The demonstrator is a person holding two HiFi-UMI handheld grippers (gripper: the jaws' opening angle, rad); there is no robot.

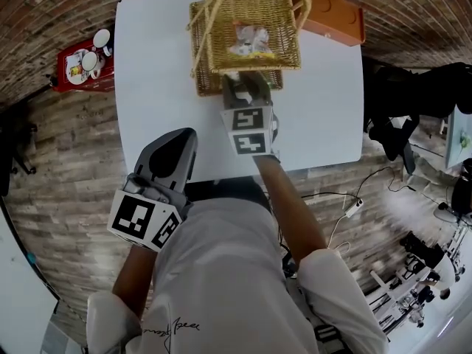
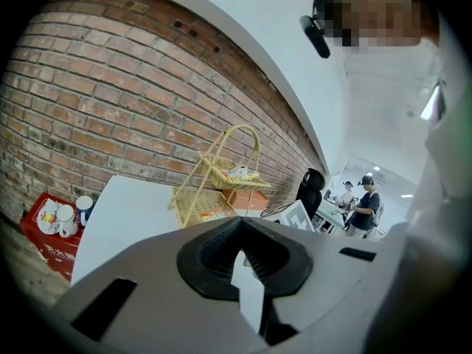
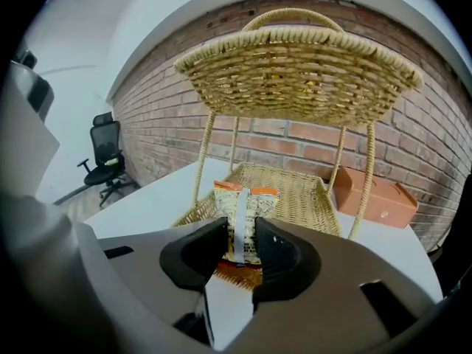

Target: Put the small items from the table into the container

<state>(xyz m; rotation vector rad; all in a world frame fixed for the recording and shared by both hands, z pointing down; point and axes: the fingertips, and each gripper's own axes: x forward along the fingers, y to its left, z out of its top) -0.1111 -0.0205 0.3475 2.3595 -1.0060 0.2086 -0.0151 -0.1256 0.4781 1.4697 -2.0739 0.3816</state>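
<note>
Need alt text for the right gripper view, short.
The right hand-held gripper clamps an upright orange-topped snack packet in front of the lower tray of a two-tier wicker basket. The upper tray hangs overhead; an orange box sits on the white table at right, a brick wall behind.

The basket (image 1: 251,21) stands at the worktop's (image 1: 162,87) far edge, with a box (image 1: 335,21) behind it on the right. A packet (image 3: 242,220) sits between my right fingers (image 3: 284,253), at the lower tray's near rim. My left fingers (image 1: 177,150) are over the near edge, to the left.
</note>
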